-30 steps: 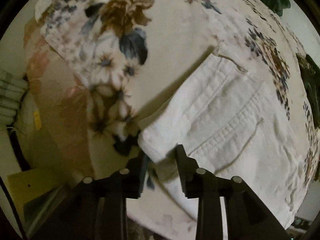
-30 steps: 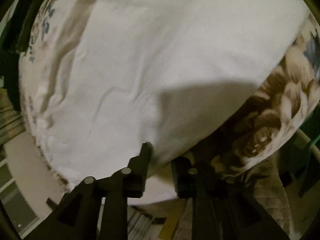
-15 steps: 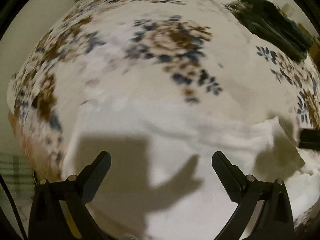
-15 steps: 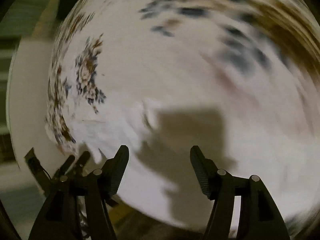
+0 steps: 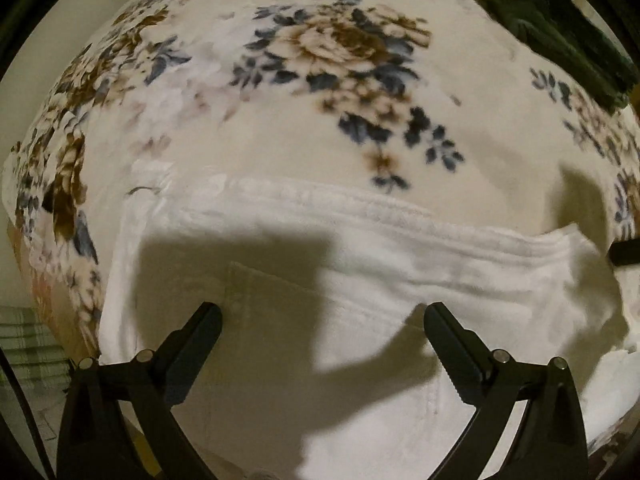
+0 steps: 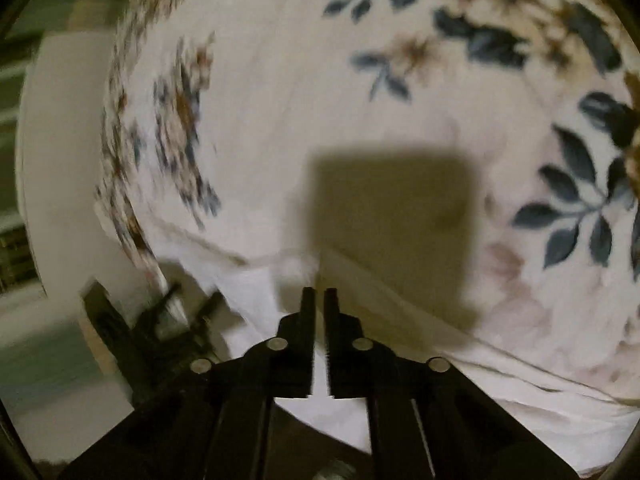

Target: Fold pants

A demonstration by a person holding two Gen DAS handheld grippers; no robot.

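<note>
White pants [image 5: 360, 280] lie folded on a floral blanket [image 5: 320, 100], the waistband edge running across the left wrist view. My left gripper [image 5: 322, 314] is open wide above the pants near a back pocket, holding nothing. My right gripper [image 6: 319, 292] has its jaws nearly together at the pants' edge [image 6: 256, 292]; a thin gap shows between them, and whether cloth is pinched cannot be seen. A black tip of the right gripper [image 5: 624, 254] shows at the right edge of the left wrist view. The left gripper [image 6: 160, 320] appears blurred in the right wrist view.
A dark green garment [image 5: 560, 20] lies at the far right of the blanket. The blanket's edge drops off at the left [image 5: 24, 208], with pale wall or floor [image 6: 60, 160] beyond.
Both grippers let go of the pants and opened half a second ago. Since then the left stays open over the pants; the right has closed its jaws at the pants' edge.
</note>
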